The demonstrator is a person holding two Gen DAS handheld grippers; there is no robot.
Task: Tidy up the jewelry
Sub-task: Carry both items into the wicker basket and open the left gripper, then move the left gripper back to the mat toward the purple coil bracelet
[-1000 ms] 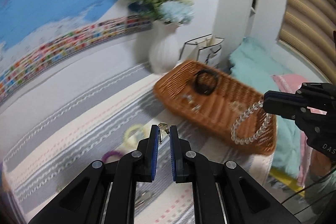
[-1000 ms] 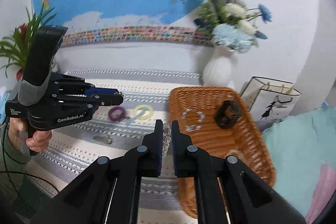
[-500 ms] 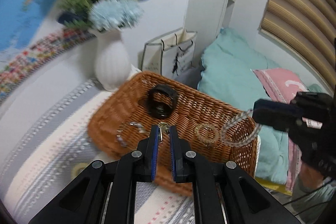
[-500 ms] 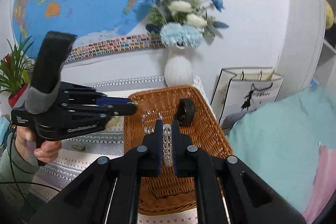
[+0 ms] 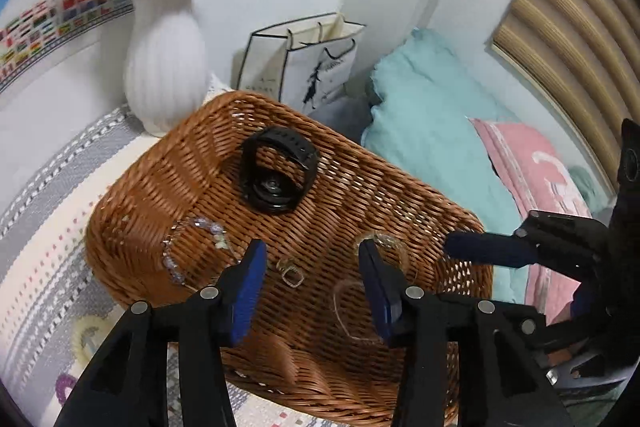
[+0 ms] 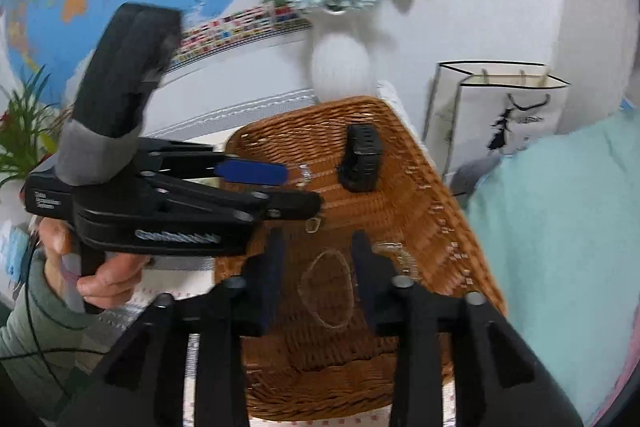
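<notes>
A brown wicker basket holds a black watch, a purple-and-clear bead bracelet and a gold bracelet. My left gripper hovers over it with its jaws opening. A small gold piece lies loose below them, untouched by the pads. My right gripper is over the basket's near side, its jaws opening too. A blurred clear bead bracelet is free between its fingers.
A white vase of flowers stands just behind the basket, a paper bag beside it. Teal bedding and a pink pillow lie to the right. A yellow ring and a purple ring rest on the striped cloth.
Both grippers moved from the striped cloth to above the basket and went from shut to open. The gold piece and the clear bead bracelet were let go into the basket.
</notes>
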